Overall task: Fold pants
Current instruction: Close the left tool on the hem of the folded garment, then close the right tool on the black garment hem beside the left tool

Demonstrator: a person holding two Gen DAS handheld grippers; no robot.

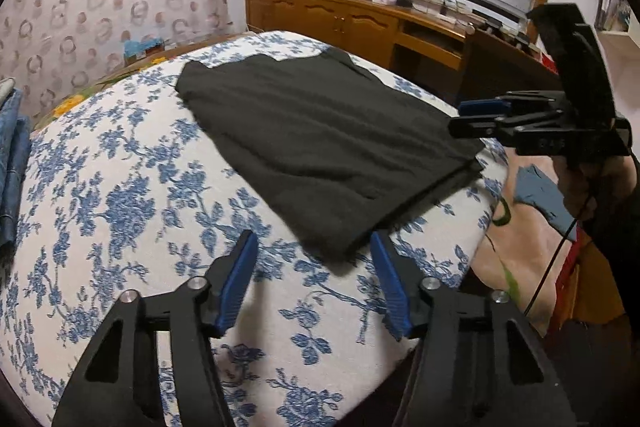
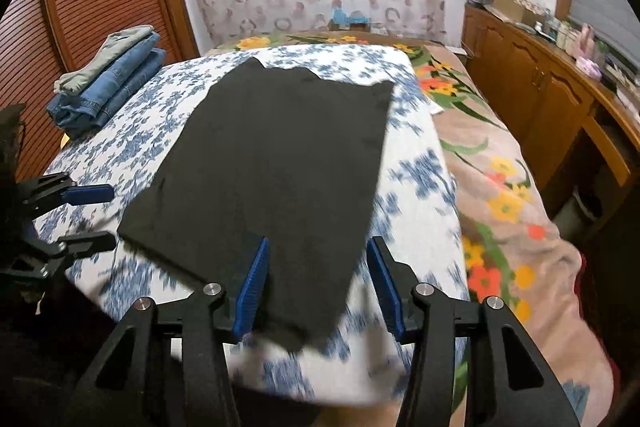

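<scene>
While both grippers, left gripper (image 1: 312,279) and right gripper (image 2: 318,283), are spread and hold nothing, black pants (image 2: 276,163) lie folded on the blue-flowered cover (image 1: 120,195) (folded jeans (image 2: 108,87) at its far left corner), near a wooden dresser (image 2: 532,87).

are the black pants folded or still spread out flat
Folded. The black pants lie as a compact rectangle on the blue-flowered cover, with stacked layers showing along the near edge. Neither gripper holds them.

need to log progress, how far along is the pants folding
Mostly done: the black pants lie flat in a folded rectangle on the floral bed cover. Nothing is in hand; the left gripper and right gripper are both open. Possibly left: another fold, or stacking with the folded jeans.
</scene>
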